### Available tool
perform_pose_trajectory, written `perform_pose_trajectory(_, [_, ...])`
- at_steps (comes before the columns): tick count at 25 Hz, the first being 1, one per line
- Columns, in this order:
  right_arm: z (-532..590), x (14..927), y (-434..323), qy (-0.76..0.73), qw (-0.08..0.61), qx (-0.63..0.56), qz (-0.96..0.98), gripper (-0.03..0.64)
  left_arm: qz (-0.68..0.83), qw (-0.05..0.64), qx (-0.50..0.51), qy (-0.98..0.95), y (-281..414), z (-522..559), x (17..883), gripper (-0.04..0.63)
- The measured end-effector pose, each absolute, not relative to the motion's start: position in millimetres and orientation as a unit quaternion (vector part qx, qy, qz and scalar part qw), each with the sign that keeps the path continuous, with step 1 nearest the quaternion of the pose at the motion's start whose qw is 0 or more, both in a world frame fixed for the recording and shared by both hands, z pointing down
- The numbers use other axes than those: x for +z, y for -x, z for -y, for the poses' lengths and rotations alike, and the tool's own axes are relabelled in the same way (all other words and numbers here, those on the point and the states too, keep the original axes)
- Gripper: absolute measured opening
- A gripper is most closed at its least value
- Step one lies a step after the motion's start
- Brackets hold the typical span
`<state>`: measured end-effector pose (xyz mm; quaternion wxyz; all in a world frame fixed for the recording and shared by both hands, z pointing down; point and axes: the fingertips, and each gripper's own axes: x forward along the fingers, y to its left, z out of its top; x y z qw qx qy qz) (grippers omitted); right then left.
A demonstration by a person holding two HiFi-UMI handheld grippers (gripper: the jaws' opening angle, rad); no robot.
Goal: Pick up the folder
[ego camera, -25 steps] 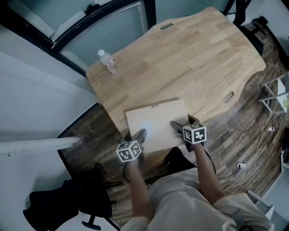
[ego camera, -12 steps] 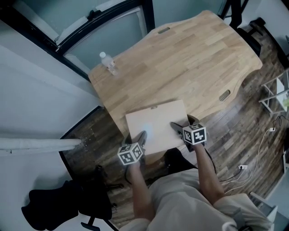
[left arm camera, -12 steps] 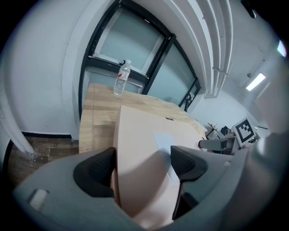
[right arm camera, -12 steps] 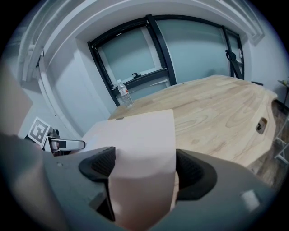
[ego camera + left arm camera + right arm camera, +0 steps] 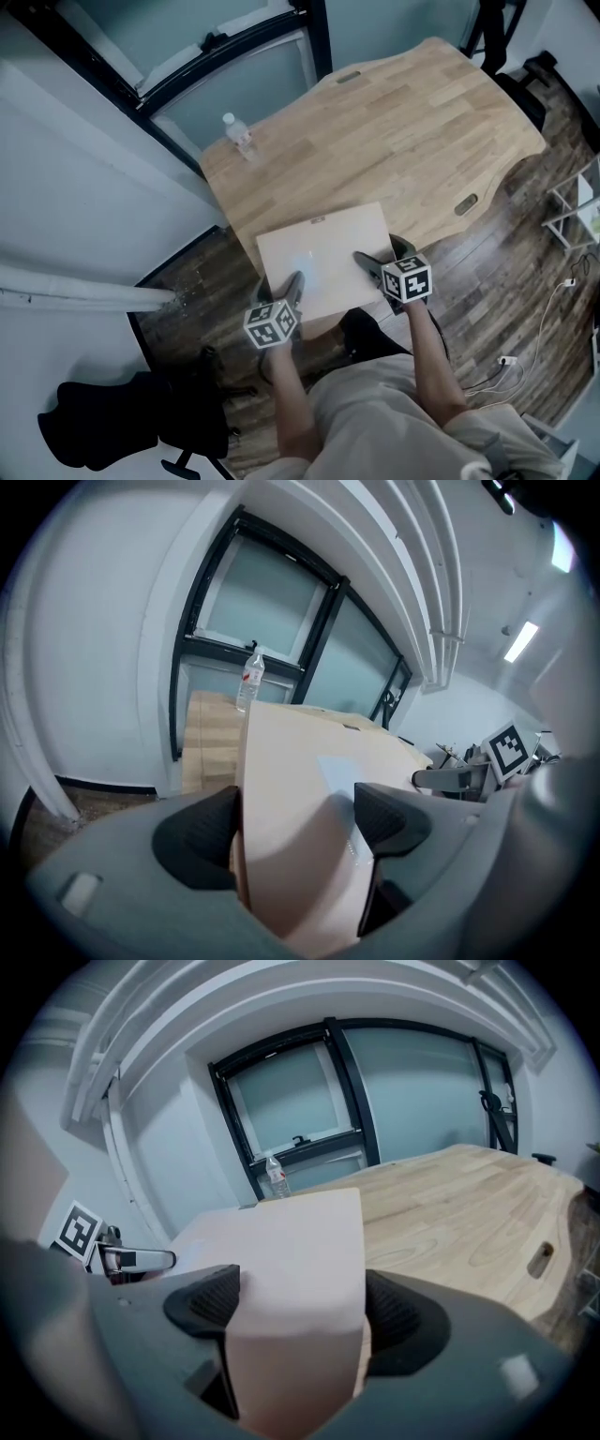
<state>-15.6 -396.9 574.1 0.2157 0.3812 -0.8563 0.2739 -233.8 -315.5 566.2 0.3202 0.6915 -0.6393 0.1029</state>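
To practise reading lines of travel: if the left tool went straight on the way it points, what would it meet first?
The folder, which is clamped in the left tool. Past that, its line seems to run over the table toward the window; depth is unclear.

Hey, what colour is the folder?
The folder is plain pale beige, clearest in the head view.

One folder [image 5: 323,260], one bottle [image 5: 240,139], one table [image 5: 412,122].

My left gripper [image 5: 294,283] and right gripper [image 5: 367,262] have grey shells, dark ribbed fingers [image 5: 389,816], and white cubes with black square markers. I wear pale khaki clothes [image 5: 375,422].
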Motion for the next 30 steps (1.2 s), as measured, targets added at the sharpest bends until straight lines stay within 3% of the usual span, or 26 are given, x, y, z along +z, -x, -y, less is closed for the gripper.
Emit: perform_pose_trajectory(30, [342, 405, -23, -0.384, 0.087, 0.121, 0.911, 0.417, 0.674, 0.144, 0.001, -0.724, 195, 254, 405, 0.387])
